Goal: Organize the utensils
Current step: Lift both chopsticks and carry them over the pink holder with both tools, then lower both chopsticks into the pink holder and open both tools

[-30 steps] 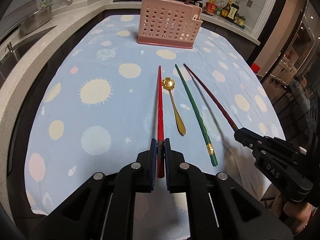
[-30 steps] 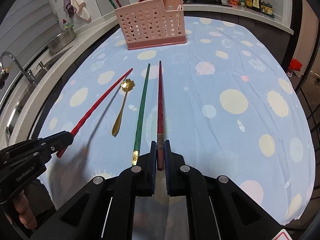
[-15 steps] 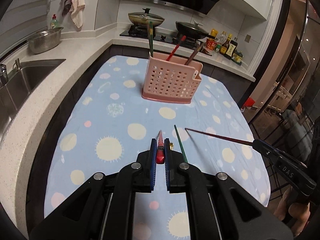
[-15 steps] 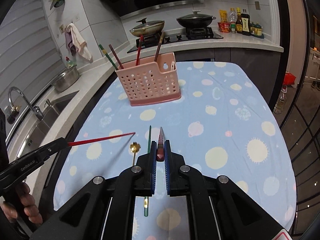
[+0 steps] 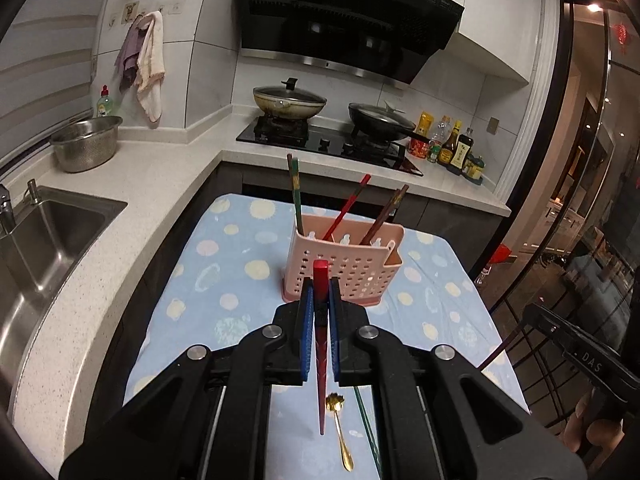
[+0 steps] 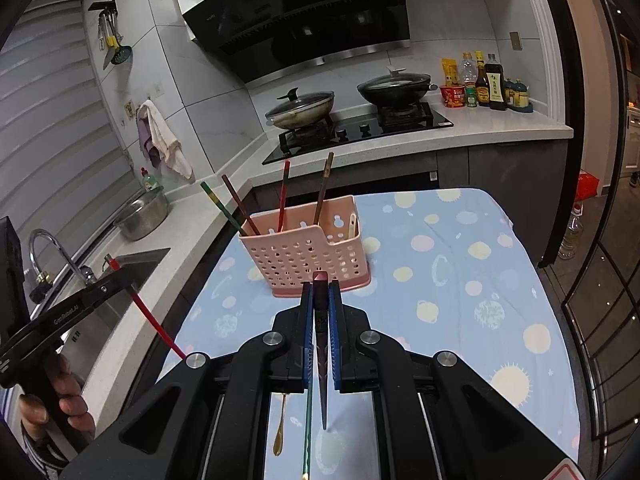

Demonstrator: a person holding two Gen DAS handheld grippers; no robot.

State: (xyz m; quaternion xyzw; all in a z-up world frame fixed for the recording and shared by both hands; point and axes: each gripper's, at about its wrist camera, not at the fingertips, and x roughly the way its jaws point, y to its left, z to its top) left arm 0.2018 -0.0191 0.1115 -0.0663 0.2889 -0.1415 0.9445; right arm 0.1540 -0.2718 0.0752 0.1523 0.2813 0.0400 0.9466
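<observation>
Left tongs [image 5: 318,300] clamped on a bright red chopstick [image 5: 320,344], right tongs [image 6: 321,300] on a dark maroon chopstick [image 6: 322,360]. Both held butt-up, tips hanging, ready for dropping into the pink perforated plastic caddy [image 5: 348,272] ahead on the cloth-covered counter [image 5: 240,280].

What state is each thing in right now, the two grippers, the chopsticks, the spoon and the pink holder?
left gripper: shut on red chopstick, lifted, tip hanging down.
right gripper: shut on dark red chopstick, lifted.
green chopstick: lying on the cloth.
gold spoon: lying on the cloth.
pink holder: upright, four chopsticks standing in it.
</observation>
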